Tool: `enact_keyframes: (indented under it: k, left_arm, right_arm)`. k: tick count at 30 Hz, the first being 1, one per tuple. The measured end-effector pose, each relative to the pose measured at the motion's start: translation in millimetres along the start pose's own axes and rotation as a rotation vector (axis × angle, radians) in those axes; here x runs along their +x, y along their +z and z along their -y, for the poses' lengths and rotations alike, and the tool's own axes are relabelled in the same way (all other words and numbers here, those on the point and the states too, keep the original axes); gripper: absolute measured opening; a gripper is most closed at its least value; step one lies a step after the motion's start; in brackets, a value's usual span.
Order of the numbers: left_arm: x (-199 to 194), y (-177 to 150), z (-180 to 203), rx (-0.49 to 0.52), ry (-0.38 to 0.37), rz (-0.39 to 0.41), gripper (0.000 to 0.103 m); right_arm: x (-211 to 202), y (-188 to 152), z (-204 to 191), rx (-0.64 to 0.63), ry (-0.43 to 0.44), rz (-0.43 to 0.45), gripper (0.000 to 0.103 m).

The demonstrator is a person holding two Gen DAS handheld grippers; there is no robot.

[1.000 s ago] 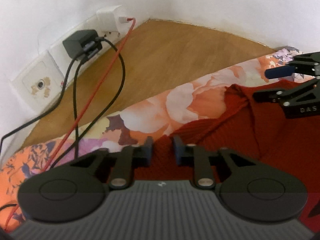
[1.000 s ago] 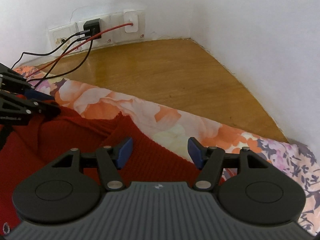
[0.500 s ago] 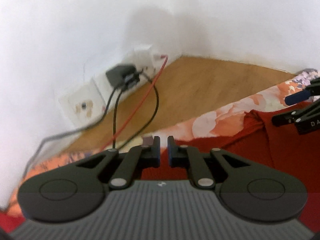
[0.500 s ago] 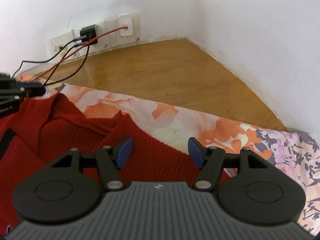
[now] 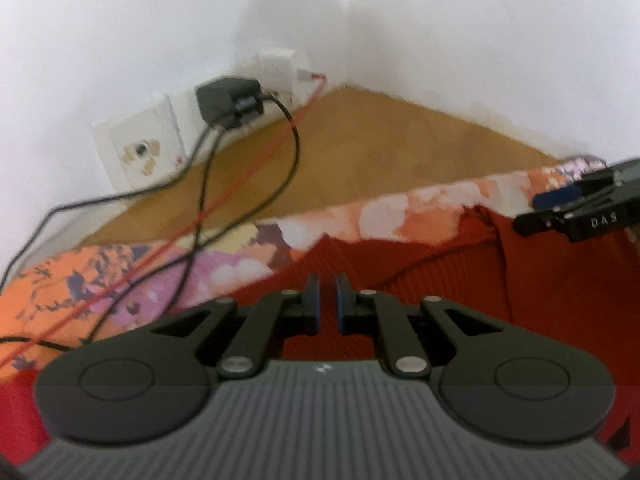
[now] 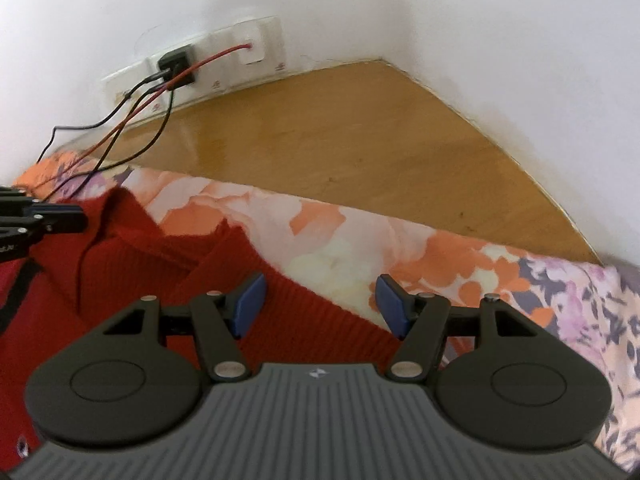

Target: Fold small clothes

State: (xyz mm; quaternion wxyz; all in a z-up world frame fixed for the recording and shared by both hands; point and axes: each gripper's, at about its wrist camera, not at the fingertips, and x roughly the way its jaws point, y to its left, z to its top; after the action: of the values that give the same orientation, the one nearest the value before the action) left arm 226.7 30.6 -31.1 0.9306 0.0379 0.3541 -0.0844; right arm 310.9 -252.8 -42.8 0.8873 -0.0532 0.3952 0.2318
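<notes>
A red ribbed knit sweater lies rumpled on a floral sheet. My left gripper is shut on the sweater's far edge, its blue pads only a thin gap apart with red knit between them. My right gripper stands open above another part of that edge, with nothing pinched. Each view shows the other tool: the right gripper at the right edge of the left wrist view, the left gripper at the left edge of the right wrist view. The left wrist view is blurred.
Beyond the floral sheet is a brown wooden surface ending at white walls in a corner. Wall sockets hold a black charger. Black and red cables trail from them across the sheet's left part.
The left jaws closed from slightly apart onto the sweater's edge, and that gripper swung and tilted, pulling the edge leftward. The right gripper stayed open, shifting only slightly.
</notes>
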Motion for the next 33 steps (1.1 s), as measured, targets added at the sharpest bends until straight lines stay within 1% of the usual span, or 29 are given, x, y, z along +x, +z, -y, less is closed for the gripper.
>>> enact_keyframes:
  k: [2,5,7,8,9,10,12,15,16,17,19,22,23,24,25,28,31,33]
  left_arm:
    - [4.7,-4.2,2.3,0.006,-0.002,-0.018,0.011]
    - [9.5,-8.5,3.8,0.005,0.001,-0.029,0.01]
    - [9.8,-9.5,3.8,0.005,0.001,-0.024,0.01]
    - [10.4,-9.4,3.8,0.006,0.001,-0.023,0.01]
    - [10.5,-9.4,3.6,0.005,0.001,-0.022,0.01]
    - [10.4,-9.4,3.3,0.003,0.0,-0.022,0.01]
    - [9.1,-9.5,1.8,-0.002,-0.001,-0.017,0.01]
    - [4.8,-9.9,1.5,-0.003,-0.017,0.006,0.011]
    - [2.2,-11.0,2.3,-0.002,-0.022,0.018,0.011]
    - [0.5,-11.8,3.4,0.001,-0.024,0.031,0.011]
    - [1.2,-11.9,6.6,0.009,-0.022,0.041,0.011]
    - [9.3,-12.2,11.0,0.02,-0.011,0.029,0.011]
    - [12.3,-13.1,12.3,0.029,-0.004,0.036,0.01]
    - [13.8,-13.5,13.0,0.037,0.003,0.043,0.011]
    - [14.9,-12.9,13.7,0.043,0.007,0.044,0.011]
    - [15.4,-9.7,12.5,0.03,0.007,0.035,0.012]
    - [9.1,-9.1,9.4,0.011,0.003,0.04,0.012]
    - [1.7,-9.8,9.1,0.019,-0.005,0.056,0.012]
  right_arm:
    - [0.6,2.0,0.6,-0.017,0.034,-0.021,0.066]
    - [-0.9,2.6,-4.8,-0.064,0.077,-0.056,0.053]
    - [-1.8,3.2,-8.9,-0.087,0.083,-0.07,0.034]
    - [-2.2,4.0,-9.9,-0.085,0.092,-0.077,0.028]
    - [-3.6,4.5,-10.6,-0.081,0.106,-0.082,0.02]
    - [-6.0,4.9,-12.6,-0.086,0.112,-0.077,0.016]
    - [-20.2,2.1,-20.5,-0.111,0.094,-0.023,0.014]
    - [-50.9,-4.4,-34.5,-0.146,0.058,0.102,0.014]
    - [-58.5,-7.6,-41.3,-0.177,0.011,0.138,0.014]
    - [-61.2,-10.1,-45.3,-0.197,-0.032,0.151,0.014]
    - [-51.6,-16.1,-56.2,-0.282,-0.144,0.133,0.014]
    - [-15.2,-24.2,-65.9,-0.338,-0.222,0.036,0.015]
    - [-8.1,-25.5,-67.7,-0.336,-0.241,0.029,0.015]
    - [-5.3,-25.5,-69.4,-0.329,-0.255,0.055,0.017]
    - [-4.1,-23.7,-70.0,-0.316,-0.257,0.053,0.022]
    - [-7.1,-16.1,-64.5,-0.24,-0.229,0.047,0.027]
    - [-20.9,-12.8,-62.0,-0.188,-0.219,0.082,0.032]
    - [-34.1,-12.4,-62.4,-0.152,-0.208,0.123,0.033]
